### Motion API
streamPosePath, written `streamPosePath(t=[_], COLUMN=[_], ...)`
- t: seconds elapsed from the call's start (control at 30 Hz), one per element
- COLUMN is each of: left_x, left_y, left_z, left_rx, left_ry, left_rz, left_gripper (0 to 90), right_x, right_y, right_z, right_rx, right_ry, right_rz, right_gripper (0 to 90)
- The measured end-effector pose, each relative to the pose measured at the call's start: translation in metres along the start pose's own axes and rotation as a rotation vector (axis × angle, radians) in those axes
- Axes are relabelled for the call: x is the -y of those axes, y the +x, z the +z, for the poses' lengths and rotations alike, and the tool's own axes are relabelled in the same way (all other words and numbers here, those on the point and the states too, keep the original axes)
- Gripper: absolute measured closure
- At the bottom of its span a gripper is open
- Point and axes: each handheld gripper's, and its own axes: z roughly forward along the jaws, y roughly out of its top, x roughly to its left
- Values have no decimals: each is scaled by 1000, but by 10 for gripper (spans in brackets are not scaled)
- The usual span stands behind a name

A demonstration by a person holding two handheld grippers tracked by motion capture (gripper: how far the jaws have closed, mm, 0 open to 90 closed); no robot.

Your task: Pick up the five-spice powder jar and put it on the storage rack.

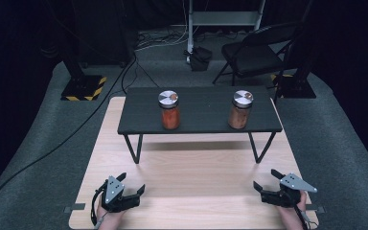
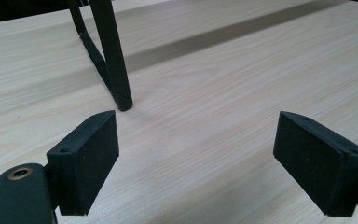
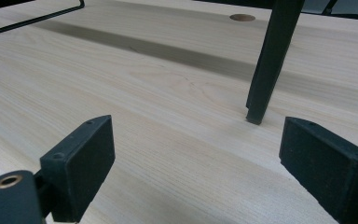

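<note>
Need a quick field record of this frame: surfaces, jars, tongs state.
surface: light wooden table
raised shelf: small black bench on thin metal legs
left jar: glass jar of orange-red contents, silver lid, upright on bench
right jar: glass jar of brownish contents, silver lid, upright on bench
left tongs: open, nothing held, at the table's near edge
right tongs: open, nothing held, at the table's near edge

I can read no words, brands or numbers anywhere. The only sign-like marks are yellow-and-black warning stripes (image 1: pixel 97 86) on a stand base at far left, and quartered black-and-white patterns on the two jar lids (image 1: pixel 168 97).
</note>
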Motion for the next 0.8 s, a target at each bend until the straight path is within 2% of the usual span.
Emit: streamPosePath(t=[0.8], left_x=[0], left_y=[-1], left_z=[0], left_rx=[0], left_ry=[2], left_rz=[2], left_gripper=[141], right_x=[-1], right_y=[-1], right_z=[1], right_rx=[-2], right_ry=[6], right_rz=[3], right_gripper=[96])
